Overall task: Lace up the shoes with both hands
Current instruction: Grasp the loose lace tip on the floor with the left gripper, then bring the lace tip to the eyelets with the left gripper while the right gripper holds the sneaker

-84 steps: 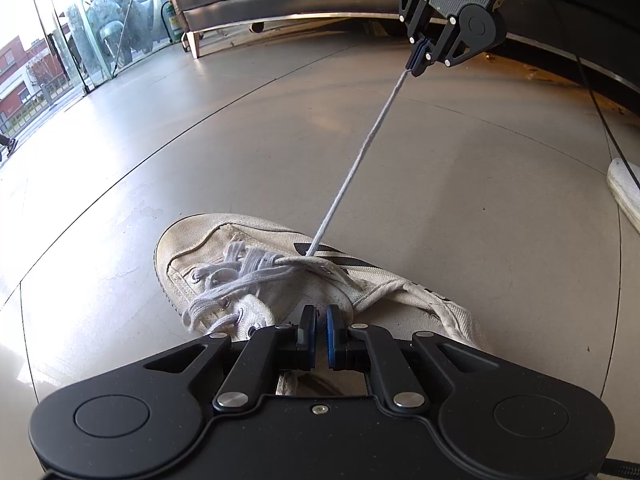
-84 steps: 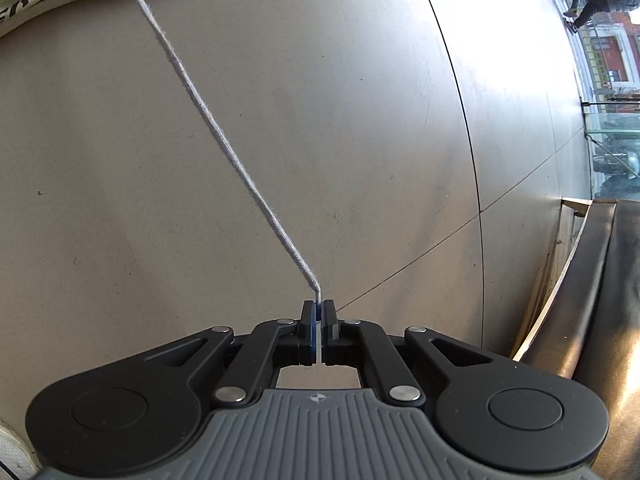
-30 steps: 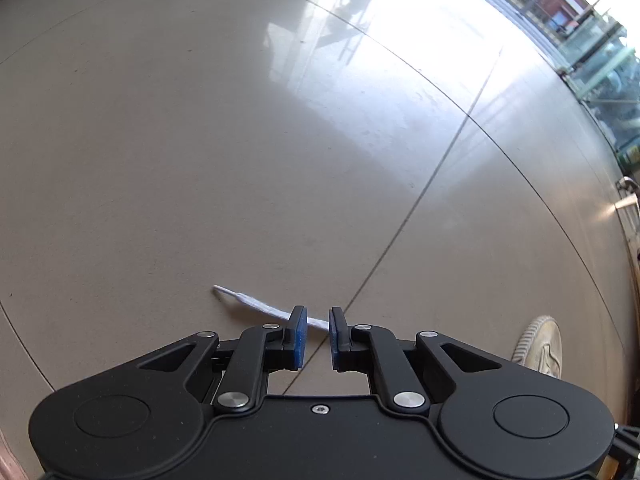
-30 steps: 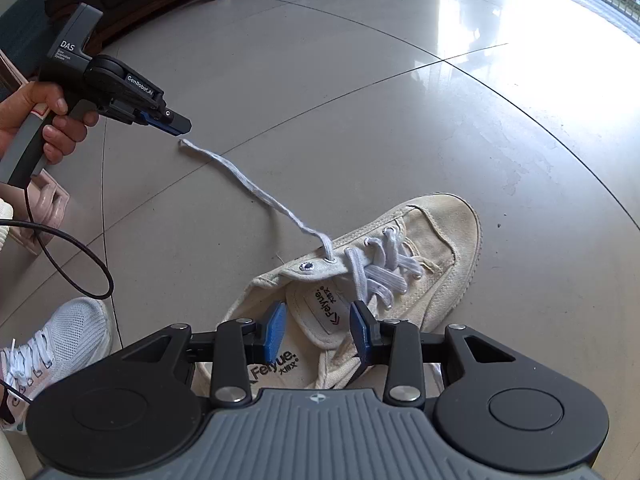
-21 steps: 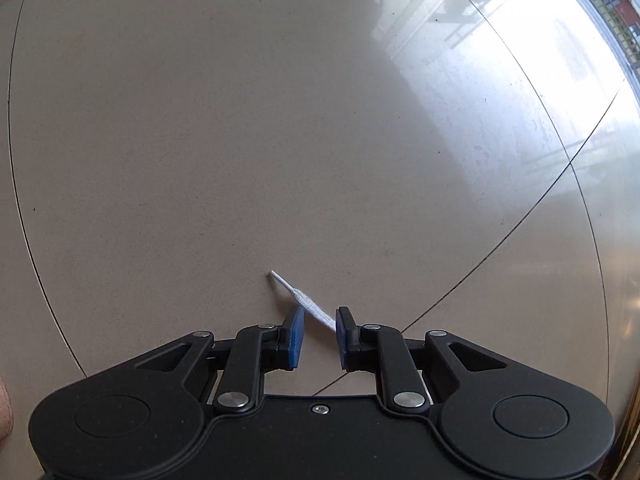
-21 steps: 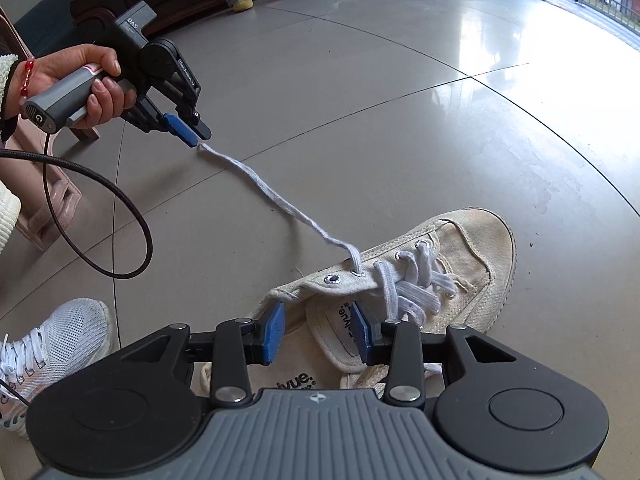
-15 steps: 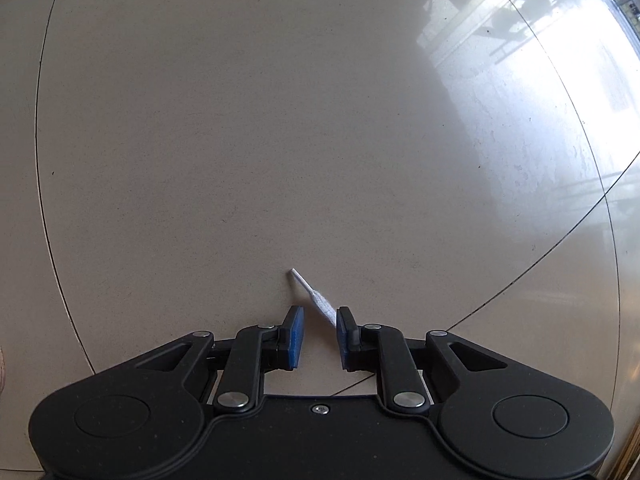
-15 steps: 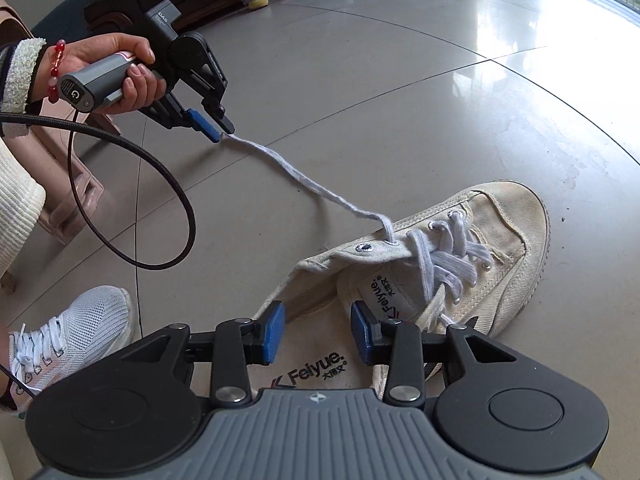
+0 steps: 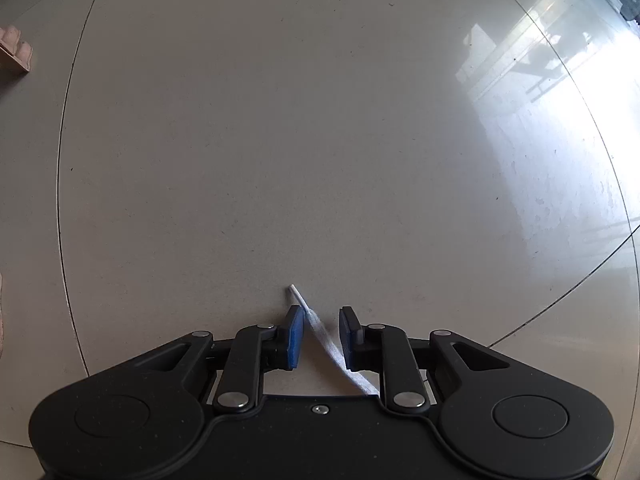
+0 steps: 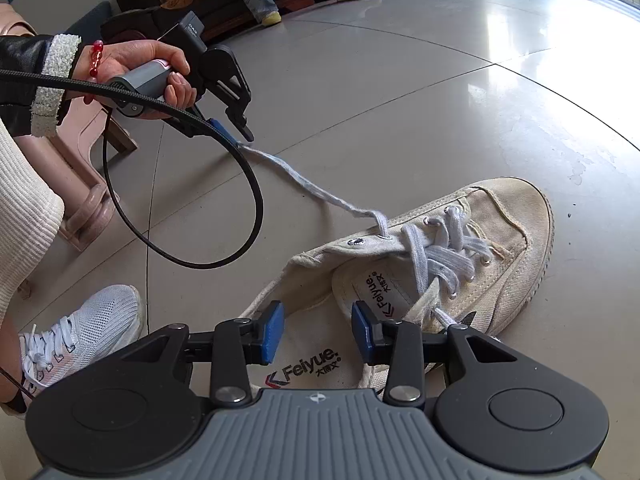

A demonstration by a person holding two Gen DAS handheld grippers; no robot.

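Observation:
A cream canvas shoe [image 10: 472, 240] lies on the floor with its white lace crossed through several eyelets. One free lace end [image 10: 304, 184] runs from a left eyelet across the floor to my left gripper [image 10: 236, 132]. In the left wrist view the lace end [image 9: 320, 328] lies loose between the open jaws of my left gripper [image 9: 322, 338], its tip just past the pads. My right gripper [image 10: 318, 334] is open and empty, just above the shoe's heel opening and tongue [image 10: 372, 284].
Grey tiled floor [image 9: 320, 140] with dark joints. A white mesh sneaker on a foot [image 10: 80, 328] sits at the left. A pink stool [image 10: 84, 168] and a black cable loop [image 10: 224, 240] are left of the shoe. Seated people's legs are far back.
My left gripper has opened a little wider over the lace end. The right gripper has moved lower and closer over the shoe's heel opening. Earlier, the right gripper let go of the lace.

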